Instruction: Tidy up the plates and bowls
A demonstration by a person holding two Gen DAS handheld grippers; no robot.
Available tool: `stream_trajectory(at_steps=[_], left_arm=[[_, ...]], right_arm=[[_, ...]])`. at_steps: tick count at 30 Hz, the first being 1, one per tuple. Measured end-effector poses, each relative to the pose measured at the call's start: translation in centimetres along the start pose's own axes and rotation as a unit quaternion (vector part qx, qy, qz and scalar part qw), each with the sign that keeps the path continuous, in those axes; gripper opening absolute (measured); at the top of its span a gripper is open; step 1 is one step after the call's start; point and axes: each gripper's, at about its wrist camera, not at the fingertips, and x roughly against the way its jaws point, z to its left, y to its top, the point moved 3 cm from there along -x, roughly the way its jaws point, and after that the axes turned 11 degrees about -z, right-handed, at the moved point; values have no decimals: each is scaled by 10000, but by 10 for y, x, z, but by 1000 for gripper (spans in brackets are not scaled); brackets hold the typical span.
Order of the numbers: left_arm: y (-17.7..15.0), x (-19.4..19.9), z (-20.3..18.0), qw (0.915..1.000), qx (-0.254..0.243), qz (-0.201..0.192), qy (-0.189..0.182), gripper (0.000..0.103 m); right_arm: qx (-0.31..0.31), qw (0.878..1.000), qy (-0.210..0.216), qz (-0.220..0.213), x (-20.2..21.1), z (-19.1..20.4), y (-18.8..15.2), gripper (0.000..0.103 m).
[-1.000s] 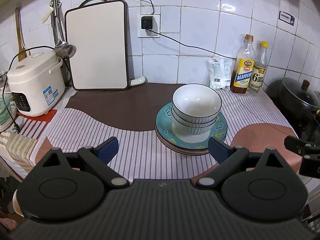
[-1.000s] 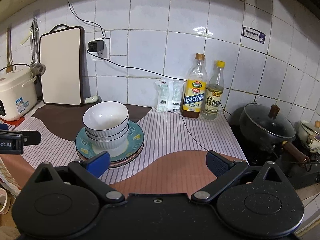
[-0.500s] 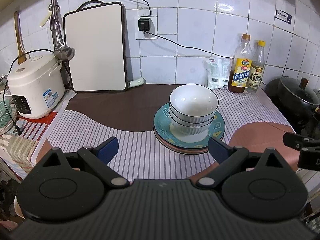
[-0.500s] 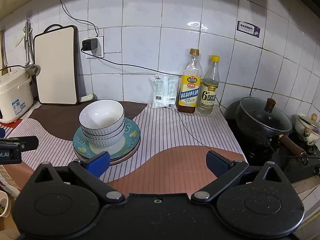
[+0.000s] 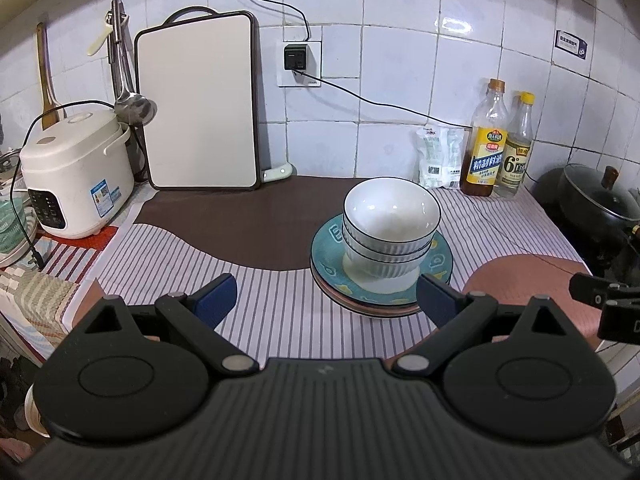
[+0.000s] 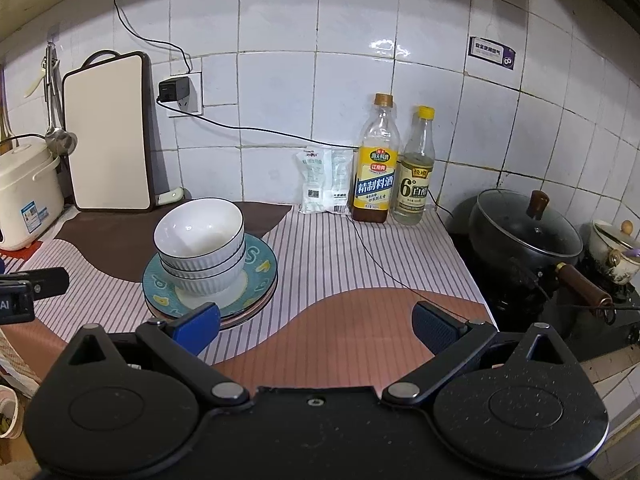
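- The bowls (image 5: 391,224) are white inside, with a thin dark rim and ribbed outer walls; three of them sit nested in one upright stack.
- The stack of bowls stands in the middle of the plates (image 5: 325,256), which lie piled flat on the striped cloth (image 5: 280,312) of the counter.
- The top plate is teal with yellow and pale marks; under it a pinkish plate edge (image 6: 256,312) shows, and how many plates lie below, the views do not tell.
- The pile is in the middle of the counter, well apart from the rice cooker (image 5: 76,176) at the left and from the two bottles (image 5: 496,148) by the wall.
- The left gripper (image 5: 326,296) is spread wide and holds nothing; its right fingertip is just in front of the plate edge, and touching cannot be told.
- The right gripper (image 6: 316,322) is also spread wide and empty; it is over the cloth, to the right of the pile, and its left fingertip overlaps the near plate edge in the view.
- Compared with one second ago, the bowls and plates lie in the same place and the same order.
- Both grippers are as wide as before; the right wrist view now shows the pile a little more to the centre, and the black pot (image 6: 524,232) sits lower in the view.
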Motion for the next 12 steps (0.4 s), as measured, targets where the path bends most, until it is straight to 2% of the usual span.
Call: stream_trajectory(at_steps=[12], left_arm=[[-1, 1, 0, 10000, 38, 19, -6, 97]], right_arm=[[-10, 10000, -2, 14, 0, -1, -2, 103]])
